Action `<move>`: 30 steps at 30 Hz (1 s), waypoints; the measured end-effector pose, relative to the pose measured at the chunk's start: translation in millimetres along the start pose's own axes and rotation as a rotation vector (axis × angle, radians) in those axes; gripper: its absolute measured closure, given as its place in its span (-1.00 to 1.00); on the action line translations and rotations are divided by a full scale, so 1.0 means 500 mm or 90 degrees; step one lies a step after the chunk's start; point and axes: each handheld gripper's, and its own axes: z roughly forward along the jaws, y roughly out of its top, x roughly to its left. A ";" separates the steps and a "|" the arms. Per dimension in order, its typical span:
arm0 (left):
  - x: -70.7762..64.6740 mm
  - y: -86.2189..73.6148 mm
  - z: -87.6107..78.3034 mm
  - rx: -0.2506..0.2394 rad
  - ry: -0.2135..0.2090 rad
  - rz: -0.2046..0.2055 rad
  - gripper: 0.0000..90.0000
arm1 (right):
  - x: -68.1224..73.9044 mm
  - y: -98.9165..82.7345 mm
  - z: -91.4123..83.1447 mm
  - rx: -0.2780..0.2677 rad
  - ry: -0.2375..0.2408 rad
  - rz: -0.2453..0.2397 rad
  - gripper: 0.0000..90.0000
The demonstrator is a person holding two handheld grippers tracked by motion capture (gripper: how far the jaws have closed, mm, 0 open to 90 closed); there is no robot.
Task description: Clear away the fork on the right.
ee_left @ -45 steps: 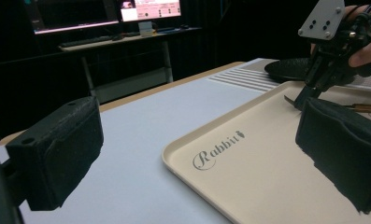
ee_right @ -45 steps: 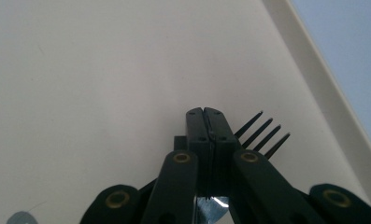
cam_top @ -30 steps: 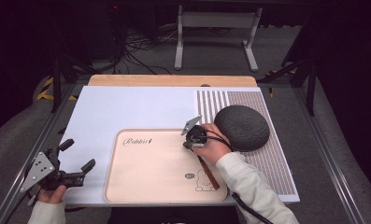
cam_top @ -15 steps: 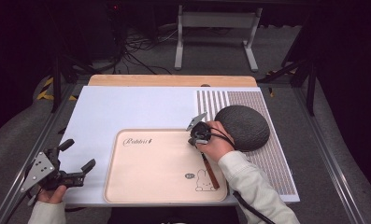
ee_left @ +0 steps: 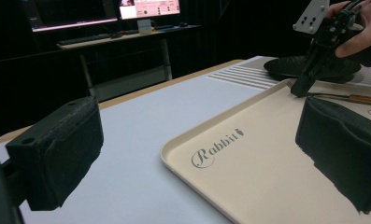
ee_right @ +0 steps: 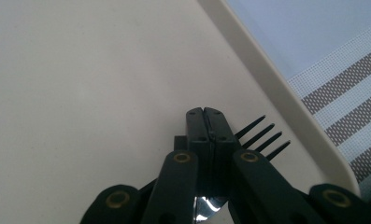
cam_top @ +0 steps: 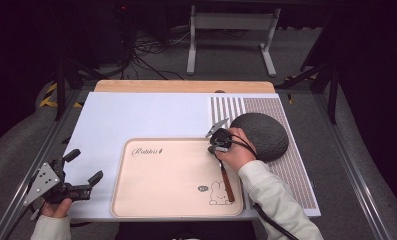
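Fork (ee_right: 262,133) neck under right hand-held gripper (ee_right: 209,122)

Your table (cam_top: 151,115) was evenly lit from above against dark surroundings; your left gripper's near jaws looked blurred, with monitors (ee_left: 99,11) glowing behind.

Dim, near-black room. Grey carpeted floor (cam_top: 366,150) around a pale wooden table edge (cam_top: 186,86). Beyond it, a white metal stand with two splayed feet (cam_top: 231,35) and tangled dark cables (cam_top: 151,50). Further off, lit monitors (ee_left: 103,11) on a long dark desk (ee_left: 122,39). Black-and-yellow striped tape (cam_top: 51,95) at left.
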 end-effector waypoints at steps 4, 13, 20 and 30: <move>0.000 0.000 0.000 -0.002 0.001 -0.001 -0.97 | -0.008 -0.006 -0.003 0.006 -0.015 0.010 1.00; 0.000 0.000 0.001 0.000 -0.001 0.000 -0.97 | -0.018 -0.016 -0.009 0.009 -0.030 0.025 1.00; 0.001 -0.001 0.001 0.000 -0.002 0.000 -0.97 | -0.026 -0.024 -0.013 0.011 -0.040 0.037 1.00; 0.000 0.000 0.001 -0.001 -0.001 0.001 -0.97 | -0.029 -0.033 -0.017 0.009 -0.049 0.049 1.00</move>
